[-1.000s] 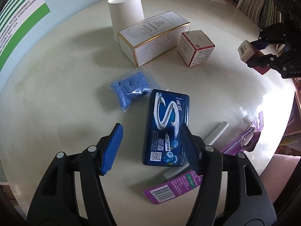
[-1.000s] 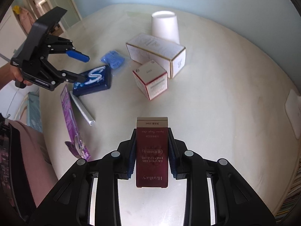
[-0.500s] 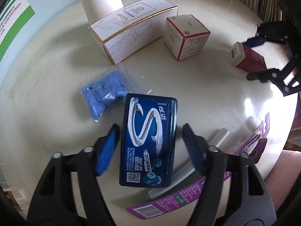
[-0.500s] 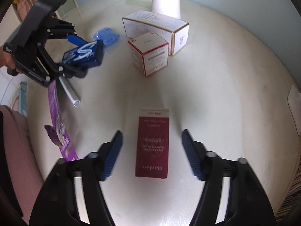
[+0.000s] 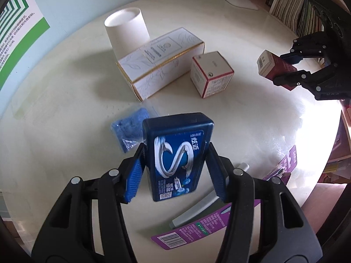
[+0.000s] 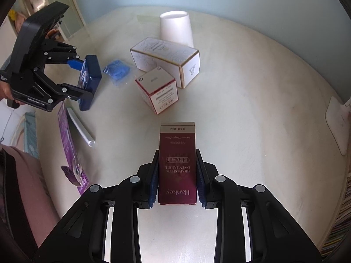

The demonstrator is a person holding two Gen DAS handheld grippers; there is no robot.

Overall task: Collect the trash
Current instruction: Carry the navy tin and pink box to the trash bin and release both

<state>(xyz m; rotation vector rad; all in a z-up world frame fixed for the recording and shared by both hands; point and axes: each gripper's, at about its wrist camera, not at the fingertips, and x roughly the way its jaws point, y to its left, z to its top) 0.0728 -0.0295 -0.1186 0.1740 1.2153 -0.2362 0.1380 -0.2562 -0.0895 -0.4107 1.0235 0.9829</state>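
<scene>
While left claw grips gum tin (raised), right claw clamps maroon box.

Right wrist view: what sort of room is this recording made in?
Probably a home living room or study. A round cream table holds household packaging such as a paper cup and a white gold-trimmed box; a doorway opens behind, and the other view shows shelved books.
</scene>
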